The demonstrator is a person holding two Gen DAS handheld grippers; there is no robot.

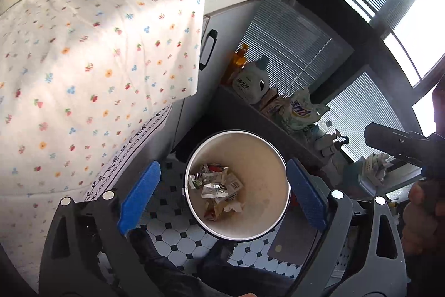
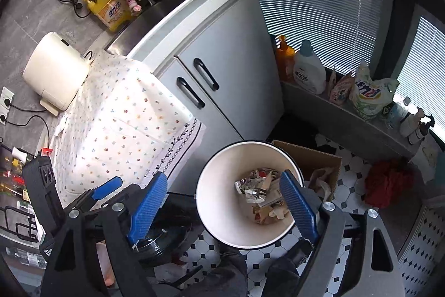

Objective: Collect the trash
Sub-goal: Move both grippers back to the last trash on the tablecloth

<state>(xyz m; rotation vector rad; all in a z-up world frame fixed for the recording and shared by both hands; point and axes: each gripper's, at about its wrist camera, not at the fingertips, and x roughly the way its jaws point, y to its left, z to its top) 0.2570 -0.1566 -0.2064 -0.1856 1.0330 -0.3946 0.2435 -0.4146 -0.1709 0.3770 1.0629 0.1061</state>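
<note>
Hand-held gripper [image 2: 224,206], jaws wide, partly hiding bin [image 2: 222,185] trash [image 2: 261,194].

One trash bin [image 2: 222,213], two cabinet handles [image 2: 205,74], one cardboard box [image 2: 314,157], one yellow jug [image 2: 111,7]

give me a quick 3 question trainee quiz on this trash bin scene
1. True or false: the white bin is empty.
2. Multiple choice: the floor under the bin is A) bare wood B) black and white tile C) grey carpet.
3. Fill in: the cloth draped over the counter has a ____ print.

Key:
1. False: crumpled wrappers lie at its bottom.
2. B.
3. Floral: small coloured flowers on white.

Both the left gripper and the right gripper hang open above the bin, nothing between the fingers.
</note>
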